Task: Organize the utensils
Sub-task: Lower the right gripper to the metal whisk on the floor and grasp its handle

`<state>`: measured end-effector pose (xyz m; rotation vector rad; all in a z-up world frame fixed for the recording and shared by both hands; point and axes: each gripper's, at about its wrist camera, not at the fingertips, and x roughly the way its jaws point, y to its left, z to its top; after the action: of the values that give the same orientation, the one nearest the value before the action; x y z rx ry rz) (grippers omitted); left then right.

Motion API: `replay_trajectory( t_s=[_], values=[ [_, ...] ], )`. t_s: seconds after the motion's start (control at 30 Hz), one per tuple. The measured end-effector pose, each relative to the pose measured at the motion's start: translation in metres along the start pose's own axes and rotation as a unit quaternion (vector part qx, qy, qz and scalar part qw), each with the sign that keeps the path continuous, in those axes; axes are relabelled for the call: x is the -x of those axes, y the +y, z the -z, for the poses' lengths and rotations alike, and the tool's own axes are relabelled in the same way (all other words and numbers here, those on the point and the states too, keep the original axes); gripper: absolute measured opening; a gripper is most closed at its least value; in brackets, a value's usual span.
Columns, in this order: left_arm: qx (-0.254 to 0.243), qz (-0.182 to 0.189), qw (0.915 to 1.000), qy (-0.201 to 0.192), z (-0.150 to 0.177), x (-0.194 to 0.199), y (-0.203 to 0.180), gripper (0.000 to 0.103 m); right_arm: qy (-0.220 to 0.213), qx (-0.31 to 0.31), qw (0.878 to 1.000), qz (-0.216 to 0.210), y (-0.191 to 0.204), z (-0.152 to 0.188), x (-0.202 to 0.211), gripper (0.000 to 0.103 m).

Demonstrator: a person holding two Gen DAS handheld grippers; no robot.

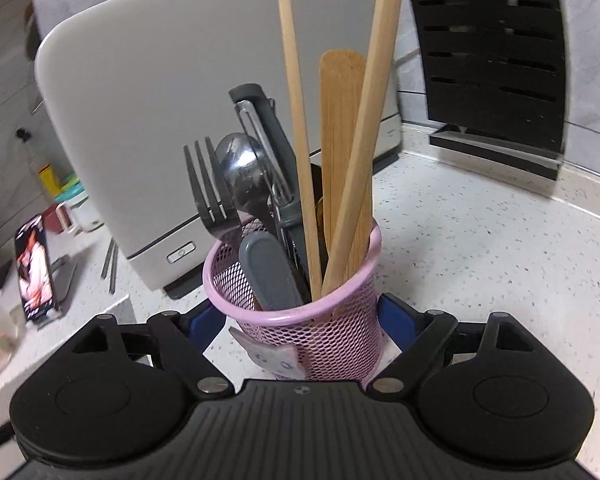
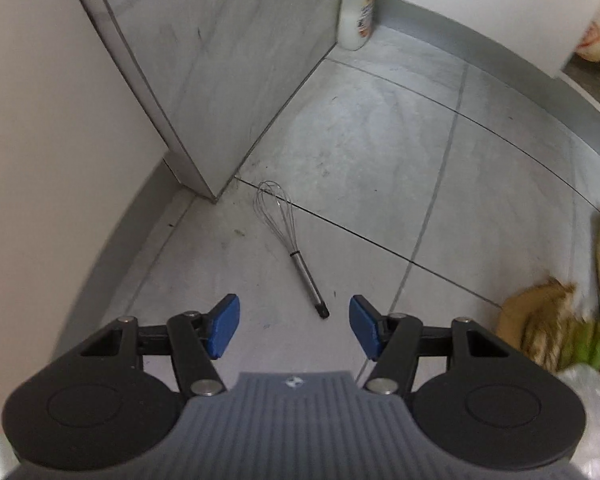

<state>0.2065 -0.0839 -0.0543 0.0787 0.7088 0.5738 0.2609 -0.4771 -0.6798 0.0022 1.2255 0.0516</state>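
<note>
Left tongs (image 1: 302, 322) at bottom centre of left wrist view: wide open, blue pads either side of the pink mesh cup (image 1: 300, 300), w/ gaps showing, so not clamped on it, prob. positioned to steady or lift it. Cup stands upright on the speckled tabletop (image 1: 480, 248), packed w/ utensils stood on end so they stay sorted: fork (image 1: 206, 188), spoon (image 1: 242, 172), grey-handled peeler (image 1: 260, 120), grey handle (image 1: 266, 268) at the front, flat wooden spatula (image 1: 340, 112) & two long wooden sticks (image 1: 292, 80) crossing up out of frame. Behind cup, a pale grey appliance (image 1: 148, 120); black slotted block (image 1: 488, 48) upper right; phone on stand (image 1: 34, 268) at left edge.

Right tongs (image 2: 294, 326) at bottom centre of right wrist view: about half open, nothing btwn the pads, aimed steeply down at the tiled floor (image 2: 380, 152). Whisk (image 2: 290, 244) lies flat on the floor just beyond the pads, handle end toward them, wire head pointing to the cabinet corner (image 2: 204, 184). Looks like a stray utensil off the tabletop; tongs seem lined up over the handle for a pickup, then it'd go w/ the others in the cup. Bottle (image 2: 358, 12) upper centre, bags (image 2: 560, 320) at right
</note>
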Motion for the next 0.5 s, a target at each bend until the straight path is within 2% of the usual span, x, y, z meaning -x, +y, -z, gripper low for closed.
replay_trajectory(
  t_s=[0.1, 0.3, 0.5],
  values=[
    [0.013, -0.022, 0.9997, 0.002, -0.002, 0.004, -0.004, 0.1, -0.005, 0.024, 1.0, -0.002, 0.0, 0.0, -0.038, 0.056],
    [0.056, -0.077, 0.9954, 0.005, -0.008, -0.001, -0.017, 0.1, -0.013, 0.067, 0.998, -0.004, 0.005, -0.011, -0.107, 0.054],
    [0.073, -0.112, 0.991, 0.004, -0.009, -0.006, -0.023, 0.102, -0.026, 0.086, 0.996, -0.001, 0.016, -0.031, -0.15, 0.055]
  ],
)
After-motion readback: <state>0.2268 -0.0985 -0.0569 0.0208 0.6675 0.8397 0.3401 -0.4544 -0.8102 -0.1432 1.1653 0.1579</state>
